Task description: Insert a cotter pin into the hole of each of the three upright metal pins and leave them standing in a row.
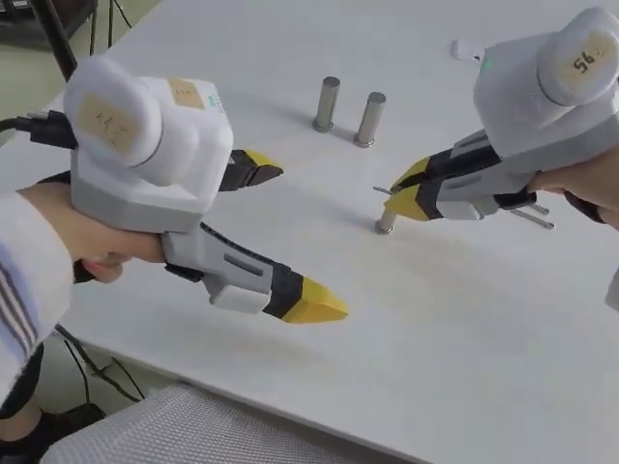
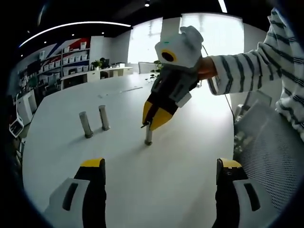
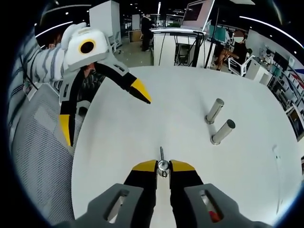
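Observation:
Two upright metal pins (image 1: 327, 103) (image 1: 369, 119) stand side by side at the back of the white table (image 1: 464, 329). A third metal pin (image 1: 386, 224) stands nearer, to their right. My right gripper (image 1: 397, 199) is shut on a thin cotter pin (image 1: 381, 190) at the top of this third pin; the cotter pin's tip pokes out past the jaws. The right gripper view shows the cotter pin (image 3: 162, 154) between the closed tips (image 3: 164, 167). My left gripper (image 1: 290, 237) hovers open at the left, holding nothing, a short way from the pins.
Loose cotter pins (image 1: 533, 219) lie on the table under the right gripper's body. A small white item (image 1: 465, 48) rests at the far edge. A grey mesh chair (image 1: 193, 425) sits below the near table edge. Shelves and desks stand in the background.

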Available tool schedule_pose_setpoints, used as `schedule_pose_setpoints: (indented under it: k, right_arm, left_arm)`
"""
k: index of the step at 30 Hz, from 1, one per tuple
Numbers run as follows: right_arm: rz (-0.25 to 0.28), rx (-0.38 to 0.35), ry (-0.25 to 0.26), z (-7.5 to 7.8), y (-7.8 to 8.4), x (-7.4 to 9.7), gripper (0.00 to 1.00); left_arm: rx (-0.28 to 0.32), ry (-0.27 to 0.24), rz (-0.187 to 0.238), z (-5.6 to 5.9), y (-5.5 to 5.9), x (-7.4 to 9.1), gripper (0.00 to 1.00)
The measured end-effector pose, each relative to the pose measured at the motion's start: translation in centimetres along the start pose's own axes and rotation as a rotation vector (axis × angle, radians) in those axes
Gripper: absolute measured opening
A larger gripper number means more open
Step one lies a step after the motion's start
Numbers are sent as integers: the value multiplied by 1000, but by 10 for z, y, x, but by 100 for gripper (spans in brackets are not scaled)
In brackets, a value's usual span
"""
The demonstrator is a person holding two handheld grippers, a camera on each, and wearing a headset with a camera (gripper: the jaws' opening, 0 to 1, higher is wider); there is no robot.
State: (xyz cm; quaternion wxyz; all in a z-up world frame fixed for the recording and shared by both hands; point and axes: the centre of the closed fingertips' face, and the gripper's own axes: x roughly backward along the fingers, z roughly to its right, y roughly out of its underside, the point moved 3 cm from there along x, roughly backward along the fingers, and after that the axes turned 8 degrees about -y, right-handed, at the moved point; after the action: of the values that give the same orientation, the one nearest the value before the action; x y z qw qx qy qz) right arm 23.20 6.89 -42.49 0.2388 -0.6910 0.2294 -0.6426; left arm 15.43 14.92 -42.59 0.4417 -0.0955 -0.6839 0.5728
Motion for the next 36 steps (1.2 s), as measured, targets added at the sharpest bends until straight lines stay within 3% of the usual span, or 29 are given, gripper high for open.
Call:
schedule_pose_setpoints:
  k: [10, 26, 36]
  right_arm:
    - [2, 33, -21, 6, -15, -9, 4]
    - [8, -21, -31, 6, -18, -17, 4]
    - [7, 8, -29, 7, -20, -18, 4]
  left_arm:
    - [21, -24, -2, -6, 3, 5, 96]
    - [43, -25, -1, -6, 5, 5, 94]
    - [64, -26, 2, -8, 5, 5, 93]
